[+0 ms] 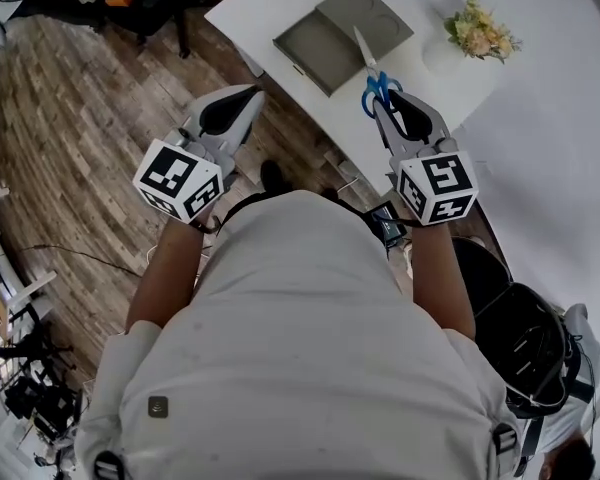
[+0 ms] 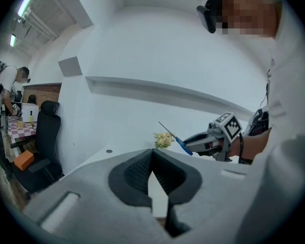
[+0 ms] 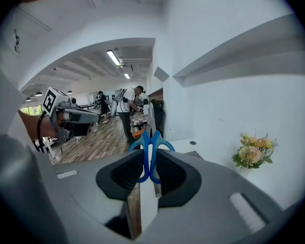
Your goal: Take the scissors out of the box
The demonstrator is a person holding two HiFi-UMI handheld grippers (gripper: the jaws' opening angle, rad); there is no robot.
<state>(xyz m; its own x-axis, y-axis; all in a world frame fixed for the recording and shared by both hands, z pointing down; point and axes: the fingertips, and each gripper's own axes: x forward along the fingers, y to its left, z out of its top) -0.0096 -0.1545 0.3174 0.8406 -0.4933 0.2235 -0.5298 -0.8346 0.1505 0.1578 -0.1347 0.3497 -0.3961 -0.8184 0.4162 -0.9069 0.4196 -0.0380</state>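
The scissors point(image 1: 377, 87) have blue handles, and their closed blades point up the picture over the white table point(image 1: 540, 118). My right gripper point(image 1: 386, 101) is shut on the handles and holds them in the air at the table's near edge. In the right gripper view the blue handle loops point(image 3: 151, 147) sit pinched between the black pads. The grey box point(image 1: 342, 34) lies open and flat on the table just beyond the blade tips. My left gripper point(image 1: 248, 96) hangs over the wooden floor left of the table, its jaws closed together with nothing in them point(image 2: 152, 154). The left gripper view also shows the right gripper point(image 2: 209, 139) with the scissors point(image 2: 176, 139).
A small bunch of flowers point(image 1: 477, 30) stands on the table right of the box. A black office chair point(image 2: 44, 132) and people at desks point(image 3: 126, 105) are farther off across the wooden floor point(image 1: 90, 128). A dark bag point(image 1: 525, 343) lies at my right side.
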